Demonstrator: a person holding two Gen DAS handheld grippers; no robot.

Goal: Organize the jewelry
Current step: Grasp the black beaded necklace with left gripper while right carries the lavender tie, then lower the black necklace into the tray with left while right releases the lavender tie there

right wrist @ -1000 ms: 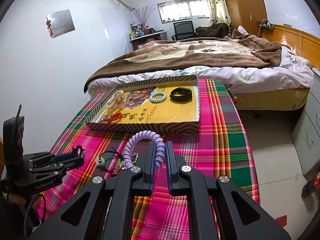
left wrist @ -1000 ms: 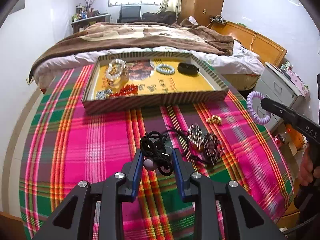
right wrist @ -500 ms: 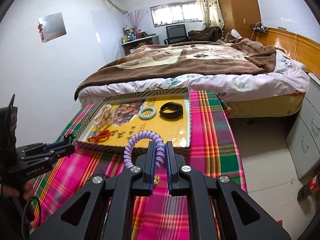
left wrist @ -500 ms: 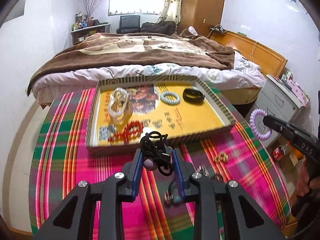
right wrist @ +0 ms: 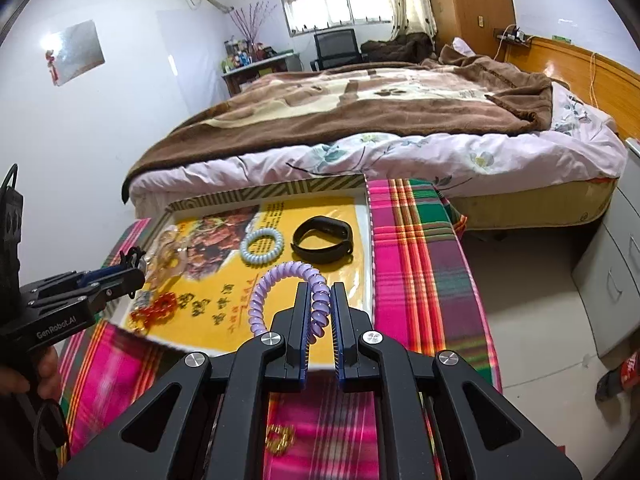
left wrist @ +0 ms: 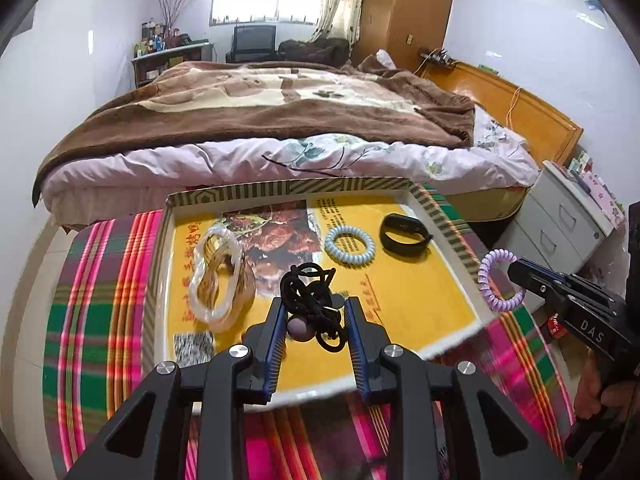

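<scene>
In the left wrist view, the left gripper is hanging over the near part of a shallow cardboard tray with a striped rim and a yellow printed floor, its blue-padded fingers standing partly apart and pinching a tangled black cord necklace with a round mauve bead between them. Inside the tray, a clear, chunky translucent bangle is lying at the left, a pale blue spiral hair tie is sitting near the middle, and a black smart band is resting just to its right, apart from it. The tray is sitting on a pink, green and orange plaid tablecloth, with a bed under a brown blanket beyond. At the right edge, the right gripper is reaching in, carrying a lilac spiral hair tie over the tray's right rim. In the right wrist view, the right gripper is showing its jaws nearly closed, squeezing one side of the lilac spiral hair tie while the rest of the loop is arching up to the left above the tray. The pale blue hair tie and the black band are lying ahead, and a red bead bracelet is lying at the tray's near left. The left gripper is coming in from the left with the black cord at its tips, and a small gold-coloured piece is lying on the cloth under the right gripper.
</scene>
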